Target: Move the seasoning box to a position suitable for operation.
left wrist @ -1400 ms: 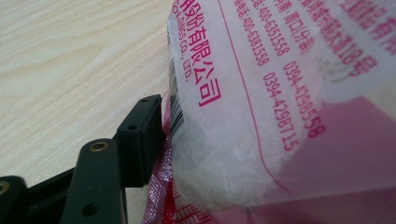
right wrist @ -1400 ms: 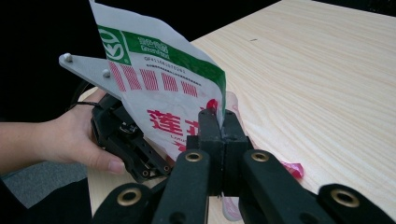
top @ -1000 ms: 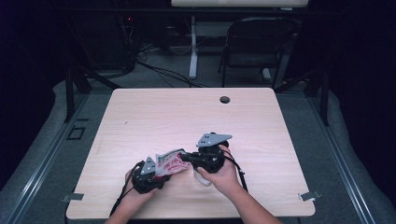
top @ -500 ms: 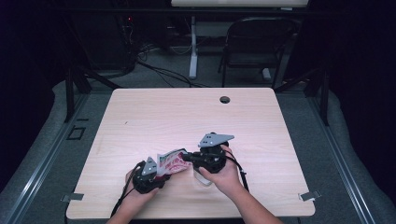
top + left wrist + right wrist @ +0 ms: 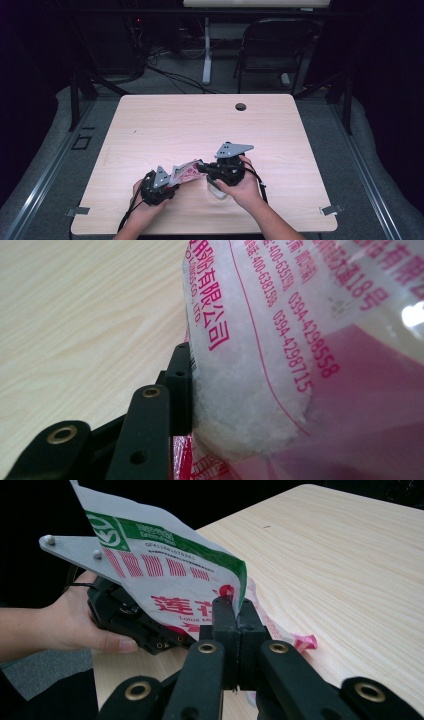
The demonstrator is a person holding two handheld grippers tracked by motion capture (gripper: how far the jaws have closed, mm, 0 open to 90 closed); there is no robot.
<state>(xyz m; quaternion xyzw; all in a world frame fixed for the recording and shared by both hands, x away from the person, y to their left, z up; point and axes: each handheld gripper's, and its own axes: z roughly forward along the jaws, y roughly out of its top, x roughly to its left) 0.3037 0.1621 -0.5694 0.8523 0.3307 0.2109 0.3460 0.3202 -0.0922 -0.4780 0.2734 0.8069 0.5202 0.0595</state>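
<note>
Pinching bag (image 5: 165, 565) edge, right gripper (image 5: 234, 611) clamped tight; left gripper (image 5: 182, 385) half-closed, just closing, pressing bag.

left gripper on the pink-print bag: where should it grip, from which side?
Grip the bag at its bulging, granule-filled lower end, from the side opposite the right gripper, which pinches the flat printed edge. The left gripper has been closing there; one pad touches it.

Recording lab or test studio, dark-walled. 1 pale wood-grain table (image 5: 150, 125) with a cable hole (image 5: 240, 106) near its far edge, on grey carpet (image 5: 50, 145). Behind it: 1 black folding chair (image 5: 272, 50), a white desk leg (image 5: 206, 55), loose black cables (image 5: 170, 75) across the floor. Tape marks (image 5: 80, 142) beside the table.
</note>
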